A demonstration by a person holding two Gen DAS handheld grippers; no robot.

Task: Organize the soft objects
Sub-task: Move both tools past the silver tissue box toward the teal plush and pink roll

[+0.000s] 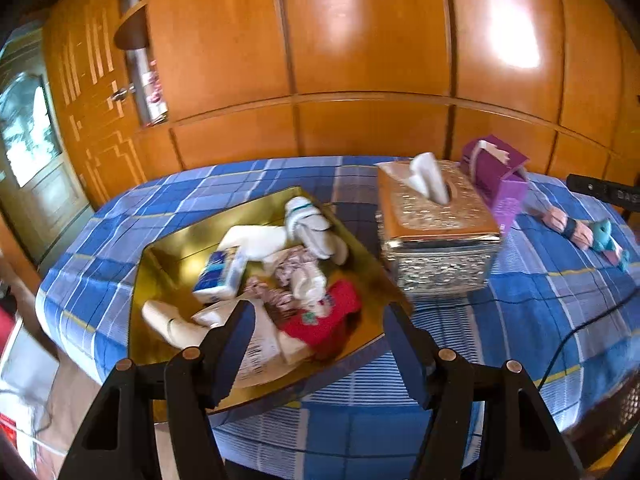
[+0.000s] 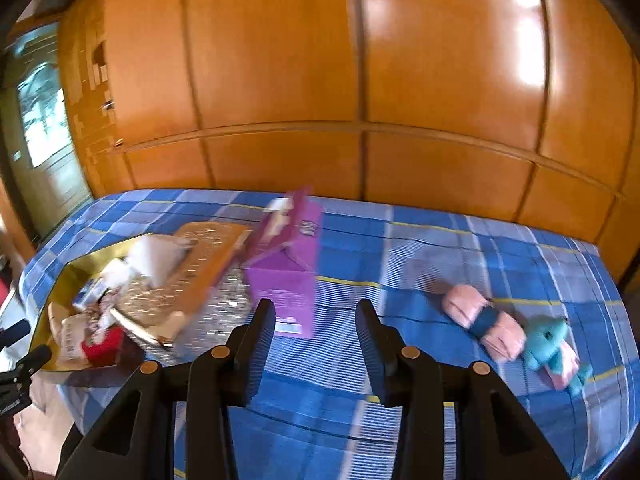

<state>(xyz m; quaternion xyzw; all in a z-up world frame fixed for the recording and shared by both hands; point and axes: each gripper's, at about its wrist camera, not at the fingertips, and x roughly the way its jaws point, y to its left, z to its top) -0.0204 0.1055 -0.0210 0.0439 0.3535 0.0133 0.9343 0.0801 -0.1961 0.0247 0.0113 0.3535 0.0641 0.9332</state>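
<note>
A gold tray (image 1: 160, 256) on the blue plaid bed holds soft things: white socks (image 1: 312, 228), a red cloth (image 1: 328, 316), a patterned cloth (image 1: 296, 268) and a tissue pack (image 1: 222, 276). My left gripper (image 1: 316, 312) is open and empty above the tray's near edge. A pink roll with a dark band (image 2: 484, 322) and a teal plush toy (image 2: 550, 344) lie on the bed at the right; both also show in the left wrist view (image 1: 568, 226). My right gripper (image 2: 316, 312) is open and empty over bare bedspread, left of the pink roll.
An ornate silver tissue box (image 1: 436, 232) and a purple carton (image 1: 500, 176) stand right of the tray; the carton (image 2: 286, 264) is just beyond my right gripper. Wooden wardrobe panels (image 1: 360, 60) back the bed. A black cable (image 1: 560, 344) crosses the bedspread.
</note>
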